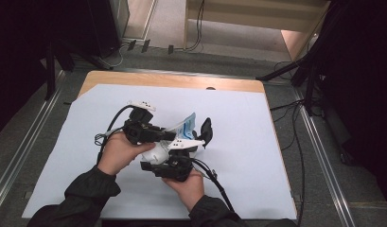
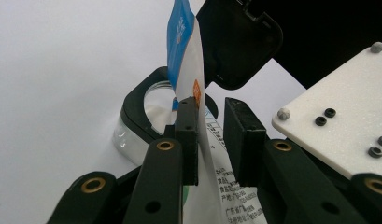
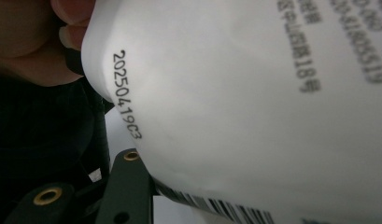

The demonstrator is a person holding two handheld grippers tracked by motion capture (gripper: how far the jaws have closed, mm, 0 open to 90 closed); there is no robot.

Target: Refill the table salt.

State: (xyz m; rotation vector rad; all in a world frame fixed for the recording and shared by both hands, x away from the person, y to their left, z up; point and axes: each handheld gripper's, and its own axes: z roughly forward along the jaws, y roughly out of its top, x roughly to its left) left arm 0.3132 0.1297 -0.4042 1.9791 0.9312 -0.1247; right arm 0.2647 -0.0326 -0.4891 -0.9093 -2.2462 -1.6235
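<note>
Table (image 1: pixel 238 189) covered with a pale sheet; both hands work close together near its middle.

Left gripper (image 1: pixel 170 136) lies level, pointing toward the right side of the high view. In its own view a white pouch (image 2: pixel 198 98) with a blue top stands on edge between the two black jaws. The pouch lies against the left pad; a narrow gap shows between it and the right pad. Jaws only partly spread, not pinching it.

Right gripper (image 1: pixel 174 163) sits just below the left one in the high view, held in the right hand (image 1: pixel 189 187). Its own view is pressed close against the pouch's (image 3: pixel 254 107) white underside, with a printed date code and a barcode strip in sight. One jaw shows beside the pouch's lower edge; cannot tell whether this gripper clamps it.

Beyond the pouch stands a clear jar (image 2: pixel 144 119) with a black rim, its black hinged lid (image 2: pixel 237 42) flipped up and open. The pouch's blue end rises right in front of the lid.

Left hand (image 1: pixel 118 153) grips its tool from behind.
</note>
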